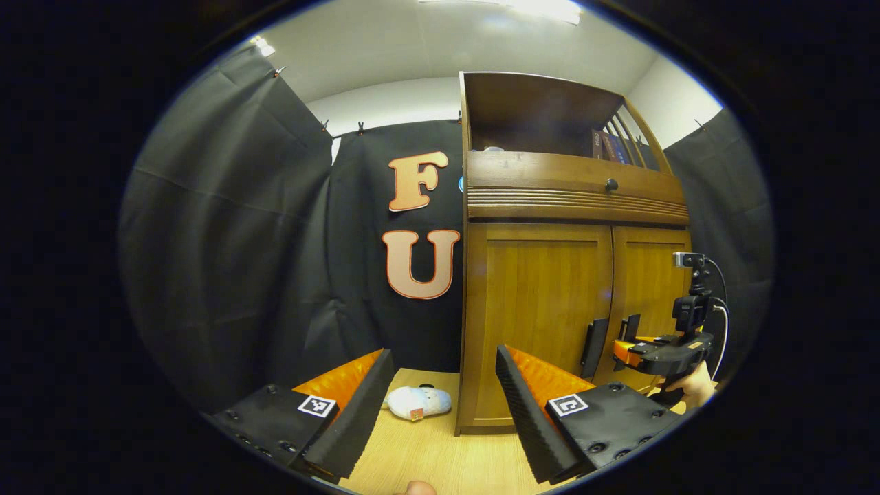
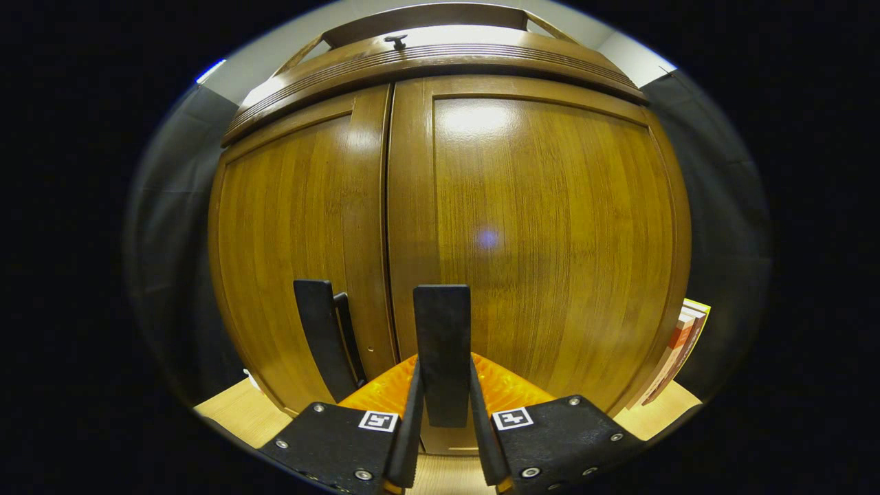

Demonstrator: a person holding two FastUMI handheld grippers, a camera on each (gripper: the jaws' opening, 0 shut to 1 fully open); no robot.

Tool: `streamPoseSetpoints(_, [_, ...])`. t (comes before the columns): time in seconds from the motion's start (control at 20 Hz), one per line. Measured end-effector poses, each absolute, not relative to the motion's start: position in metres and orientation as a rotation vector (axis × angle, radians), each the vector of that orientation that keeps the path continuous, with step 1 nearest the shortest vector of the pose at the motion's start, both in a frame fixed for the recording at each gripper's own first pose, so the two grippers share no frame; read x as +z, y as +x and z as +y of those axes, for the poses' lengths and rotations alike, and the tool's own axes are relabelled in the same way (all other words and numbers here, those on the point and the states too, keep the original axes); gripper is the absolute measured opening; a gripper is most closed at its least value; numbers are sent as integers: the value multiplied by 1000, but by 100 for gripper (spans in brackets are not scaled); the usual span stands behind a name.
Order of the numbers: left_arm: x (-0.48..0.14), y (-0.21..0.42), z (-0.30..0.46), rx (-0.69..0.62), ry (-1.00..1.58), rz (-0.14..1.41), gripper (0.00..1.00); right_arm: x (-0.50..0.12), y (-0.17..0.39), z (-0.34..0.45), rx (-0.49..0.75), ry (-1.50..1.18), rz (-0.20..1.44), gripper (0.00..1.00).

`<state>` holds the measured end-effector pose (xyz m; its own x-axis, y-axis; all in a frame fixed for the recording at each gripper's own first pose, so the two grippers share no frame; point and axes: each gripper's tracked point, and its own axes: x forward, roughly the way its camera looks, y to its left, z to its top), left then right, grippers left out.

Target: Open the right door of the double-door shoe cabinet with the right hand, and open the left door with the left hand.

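My left tool (image 1: 440, 405) hangs with its two fingers spread wide, nothing between them. My right tool (image 2: 443, 419) has both fingers pressed flat against the sides of the right door handle (image 2: 443, 350); from the left gripper view I see it level, a hand (image 1: 694, 388) gripping beneath.

The left gripper view looks from low over the floor (image 1: 440, 454), well back and off the cabinet (image 1: 550, 275) front's left corner, facing it at a slant. The right gripper view sits close against the cabinet (image 2: 550, 227), facing the doors head-on. Both share the two doors and their dark handles.
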<state>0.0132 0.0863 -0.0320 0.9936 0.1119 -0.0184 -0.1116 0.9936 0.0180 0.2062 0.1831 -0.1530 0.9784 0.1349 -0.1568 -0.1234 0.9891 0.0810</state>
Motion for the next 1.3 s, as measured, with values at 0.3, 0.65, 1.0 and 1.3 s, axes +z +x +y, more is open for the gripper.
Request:
streamPoseSetpoints(0.3, [-33,3,70,82,7,25,96,-151,177,176,161,79,151,28])
streamPoseSetpoints(0.65, [-26,-14,48,51,-11,12,98,-144,115,152,194,92,152,28])
streamPoseSetpoints(1.0, [-28,-29,31,42,-2,28,94,-136,57,107,176,72,143,24])
streamPoseSetpoints(1.3, [-28,-41,14,24,-4,30,98,-132,26,66,121,56,141,20])
